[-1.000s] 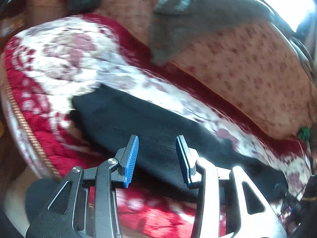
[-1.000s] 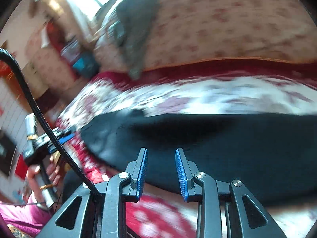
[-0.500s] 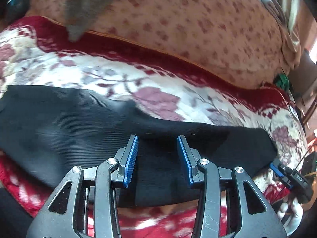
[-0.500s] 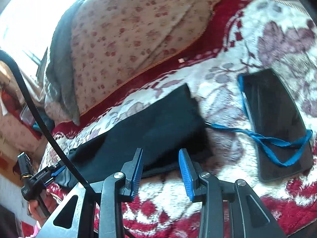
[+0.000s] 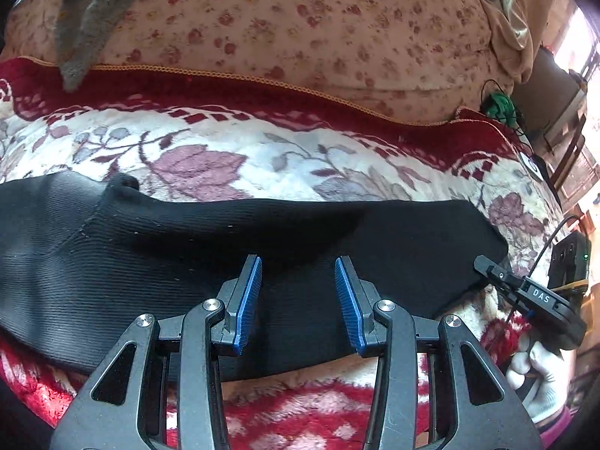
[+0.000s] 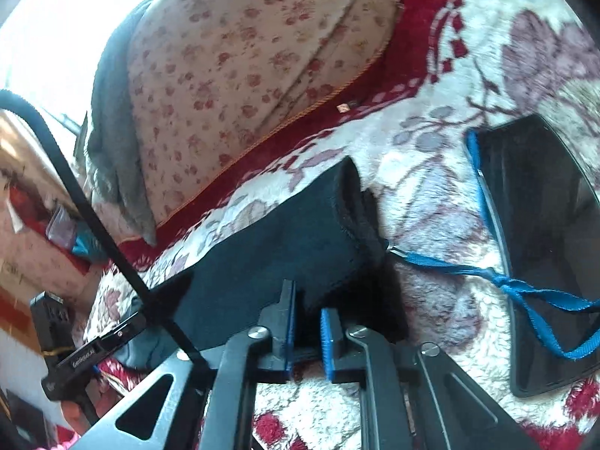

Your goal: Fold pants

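Note:
The black ribbed pants (image 5: 187, 262) lie lengthwise across the floral red-and-white blanket (image 5: 285, 157) on the sofa. My left gripper (image 5: 298, 300) is open and empty, low over the middle of the pants. My right gripper (image 6: 305, 332) has its jaws nearly closed on the near corner of the pants' right end (image 6: 300, 247), with black fabric between the blue pads. The right gripper also shows at the right edge of the left wrist view (image 5: 487, 266), at the end of the pants.
A black phone (image 6: 540, 247) with a blue lanyard (image 6: 498, 281) lies on the blanket right of the pants' end. The flowered sofa backrest (image 5: 300, 30) rises behind, with a grey cloth (image 5: 93, 11) draped at left. A green object (image 5: 498, 103) sits at the far right.
The right gripper has moved in to the pants' end and closed on its near corner. The left gripper has stayed open over the pants' middle.

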The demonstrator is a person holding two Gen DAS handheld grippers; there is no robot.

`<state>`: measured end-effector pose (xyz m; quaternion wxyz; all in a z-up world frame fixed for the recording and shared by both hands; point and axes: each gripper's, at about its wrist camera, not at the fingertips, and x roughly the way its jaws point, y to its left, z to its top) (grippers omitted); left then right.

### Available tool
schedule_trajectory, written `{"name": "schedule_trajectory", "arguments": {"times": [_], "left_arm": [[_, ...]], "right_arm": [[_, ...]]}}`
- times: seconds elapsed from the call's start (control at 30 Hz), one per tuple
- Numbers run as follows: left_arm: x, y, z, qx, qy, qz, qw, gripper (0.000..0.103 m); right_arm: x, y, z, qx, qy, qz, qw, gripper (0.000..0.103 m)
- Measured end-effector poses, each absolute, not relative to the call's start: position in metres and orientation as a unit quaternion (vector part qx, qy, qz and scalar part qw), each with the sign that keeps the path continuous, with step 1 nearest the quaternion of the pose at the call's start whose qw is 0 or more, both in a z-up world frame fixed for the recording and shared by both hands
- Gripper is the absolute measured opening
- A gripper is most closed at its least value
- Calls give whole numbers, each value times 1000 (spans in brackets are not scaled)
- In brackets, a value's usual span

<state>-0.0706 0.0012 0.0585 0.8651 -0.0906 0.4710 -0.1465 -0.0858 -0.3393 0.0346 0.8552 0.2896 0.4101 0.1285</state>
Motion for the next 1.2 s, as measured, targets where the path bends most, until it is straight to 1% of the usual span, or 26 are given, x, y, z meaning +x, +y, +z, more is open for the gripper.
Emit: {"name": "schedule_trajectory", "arguments": {"times": [0.17, 0.33, 0.37, 0.4, 0.47, 0.5, 0.53, 0.57, 0.6, 0.73, 0.87, 1.07, 1.2], "left_arm": [[-72, -7, 63, -85, 462, -155, 869, 40], [-68, -17, 57, -85, 473, -164, 861, 40], [-69, -20, 58, -84, 474, -168, 860, 40], [-70, -23, 59, -83, 473, -173, 860, 40], [-71, -29, 62, -78, 470, -188, 859, 40], [-71, -32, 64, -75, 468, -197, 858, 42], [-70, -36, 65, -73, 467, -207, 857, 49], [-69, -39, 67, -73, 467, -221, 853, 57], [-66, -42, 68, -74, 469, -235, 848, 59], [-50, -61, 68, -45, 474, -270, 837, 59], [-33, -74, 62, -25, 484, -283, 828, 59], [-14, -84, 56, -18, 493, -283, 823, 59], [-4, -98, 52, 5, 497, -287, 819, 59]], "right_arm": [[-98, -336, 53, 282, 396, 141, 863, 5], [-98, -337, 39, 263, 443, 112, 849, 6], [-99, -339, 35, 275, 446, 106, 845, 7], [-102, -343, 33, 302, 438, 107, 840, 11], [-109, -349, 34, 327, 423, 104, 838, 21], [-112, -351, 35, 333, 422, 102, 837, 29], [-116, -352, 36, 340, 422, 101, 834, 32], [-118, -353, 37, 344, 423, 101, 832, 33], [-121, -354, 36, 347, 426, 100, 830, 34], [-128, -357, 30, 356, 431, 91, 824, 40], [-128, -367, 19, 388, 424, 85, 814, 41], [-121, -371, 17, 404, 411, 96, 811, 44], [-117, -371, 15, 411, 404, 106, 810, 46]]}}
